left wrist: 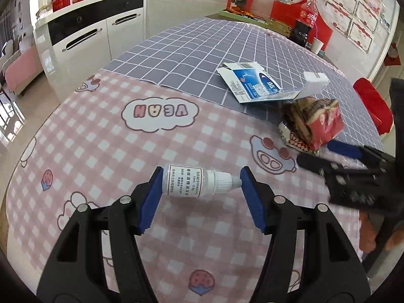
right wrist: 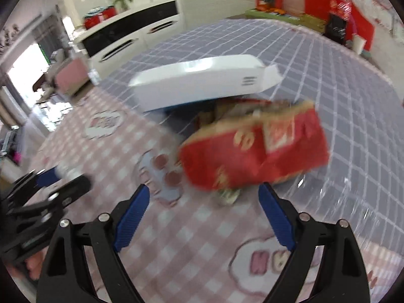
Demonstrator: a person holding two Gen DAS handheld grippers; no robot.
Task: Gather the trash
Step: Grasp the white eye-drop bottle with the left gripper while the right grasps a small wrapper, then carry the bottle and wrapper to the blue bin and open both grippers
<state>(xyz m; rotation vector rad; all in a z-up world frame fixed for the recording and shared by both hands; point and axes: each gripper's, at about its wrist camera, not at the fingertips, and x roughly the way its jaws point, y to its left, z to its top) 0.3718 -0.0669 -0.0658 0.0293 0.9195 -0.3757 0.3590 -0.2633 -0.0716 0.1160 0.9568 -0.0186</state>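
Observation:
A small clear dropper bottle [left wrist: 192, 180] with a white cap lies between the blue pads of my left gripper [left wrist: 199, 180]; the pads touch its base and its tip. My right gripper [right wrist: 203, 197] is open and empty, just short of a crumpled red snack bag [right wrist: 255, 149] on the table. That bag [left wrist: 320, 123] also shows in the left wrist view, with the right gripper [left wrist: 335, 154] beside it. A white and blue carton [right wrist: 199, 80] lies behind the bag; in the left wrist view it is a flattened box [left wrist: 252, 83]. The right wrist view is blurred.
The table has a pink checked cloth [left wrist: 101, 151] near me and a grey grid cloth [left wrist: 189, 50] beyond. At the far end stand a cola bottle [left wrist: 306, 15], a paper cup [left wrist: 317, 45] and red boxes. White cabinets [left wrist: 83, 35] stand to the left.

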